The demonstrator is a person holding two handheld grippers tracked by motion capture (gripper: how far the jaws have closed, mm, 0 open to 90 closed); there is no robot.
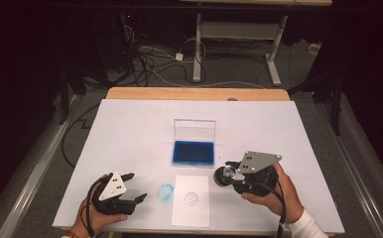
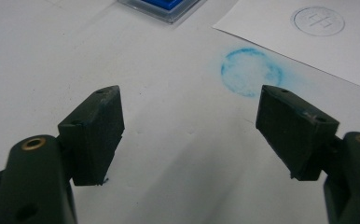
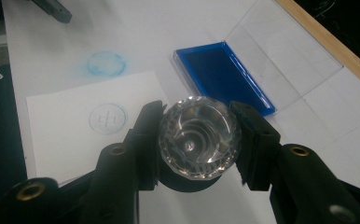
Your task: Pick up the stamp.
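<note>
Between clenched right tongs [image 3: 197,140], a faceted stamp [image 3: 199,136]; left tongs [image 2: 190,135] released, empty.

The right hand-held gripper [image 3: 199,140] squeezed a round clear stamp [image 3: 199,137] between its two black jaws. Behind it lay a white paper [image 3: 71,126] with a blue ring mark [image 3: 107,119]. A blue smudge [image 3: 105,63] sat on the bench [image 3: 136,37]. An open blue ink pad [image 3: 225,77] lay near the paper.
</note>
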